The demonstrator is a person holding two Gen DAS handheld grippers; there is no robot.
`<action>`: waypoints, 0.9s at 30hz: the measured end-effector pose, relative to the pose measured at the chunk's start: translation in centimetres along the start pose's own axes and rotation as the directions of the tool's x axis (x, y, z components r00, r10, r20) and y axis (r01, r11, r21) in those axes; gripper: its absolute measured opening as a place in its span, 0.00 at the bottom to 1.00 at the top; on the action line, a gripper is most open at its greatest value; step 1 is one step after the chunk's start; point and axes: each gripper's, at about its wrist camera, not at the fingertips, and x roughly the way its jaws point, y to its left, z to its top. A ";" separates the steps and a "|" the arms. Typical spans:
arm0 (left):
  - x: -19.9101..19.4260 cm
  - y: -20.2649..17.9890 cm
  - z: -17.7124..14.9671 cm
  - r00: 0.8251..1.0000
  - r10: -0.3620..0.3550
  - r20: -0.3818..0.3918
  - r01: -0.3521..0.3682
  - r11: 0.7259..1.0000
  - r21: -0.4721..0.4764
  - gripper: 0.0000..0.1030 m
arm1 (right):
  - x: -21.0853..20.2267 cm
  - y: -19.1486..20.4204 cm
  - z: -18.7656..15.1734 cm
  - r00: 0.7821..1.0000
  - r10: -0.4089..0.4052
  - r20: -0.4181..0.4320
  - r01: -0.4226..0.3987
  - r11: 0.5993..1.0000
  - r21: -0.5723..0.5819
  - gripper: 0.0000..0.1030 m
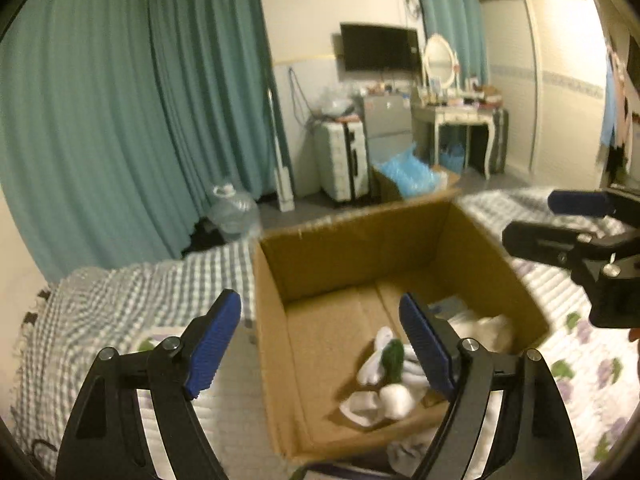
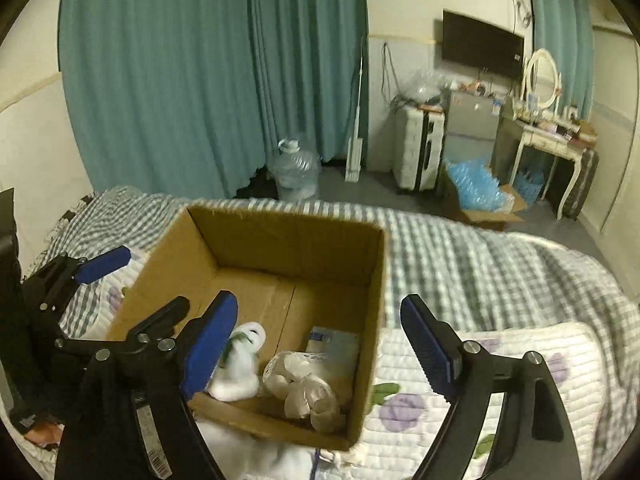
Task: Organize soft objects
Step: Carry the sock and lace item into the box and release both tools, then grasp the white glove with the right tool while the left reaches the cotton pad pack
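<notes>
An open cardboard box (image 1: 320,264) (image 2: 280,236) stands on the bed. Inside lie a white soft toy with green patches (image 1: 390,376) (image 2: 240,356), a cream cloth bundle (image 2: 304,388) (image 1: 492,330) and a pale blue packet (image 2: 334,346). My left gripper (image 1: 320,344) is open and empty, hovering over the box's near left edge; it also shows in the right wrist view (image 2: 144,280). My right gripper (image 2: 316,344) is open and empty above the box's near right corner; it shows at the right of the left wrist view (image 1: 532,220). White fabric (image 2: 256,452) lies in front of the box.
The bed has a checked blanket (image 2: 480,264) and a quilt with purple flowers (image 2: 500,360). Beyond it are teal curtains (image 1: 120,120), a water jug (image 2: 294,172), a white suitcase (image 1: 342,160), a box of blue plastic (image 1: 412,178) and a dressing table (image 1: 460,116).
</notes>
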 end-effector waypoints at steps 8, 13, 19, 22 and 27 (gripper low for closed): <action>-12.2 1.0 3.9 0.988 -0.033 0.153 0.034 0.999 -0.003 0.91 | -11.7 2.6 2.1 0.995 -0.023 0.100 0.031 0.996 -0.079 0.97; -18.8 2.2 4.6 0.971 -0.022 0.238 0.025 1.000 -0.010 0.91 | -19.1 4.6 3.0 0.990 -0.039 0.136 0.057 0.990 -0.131 0.97; -23.4 3.7 3.5 0.963 -0.003 0.270 0.014 0.999 -0.036 0.91 | -25.3 7.0 2.3 0.985 -0.051 0.164 0.076 0.985 -0.155 0.97; -23.8 4.4 1.8 0.972 -0.007 0.235 0.022 0.998 -0.063 0.91 | -26.3 8.5 1.1 0.987 -0.056 0.150 0.084 0.979 -0.184 0.97; -22.1 5.5 -2.1 0.982 -0.027 0.185 0.054 0.988 -0.143 0.91 | -25.3 9.6 -2.8 0.994 -0.035 0.105 0.054 0.981 -0.188 0.97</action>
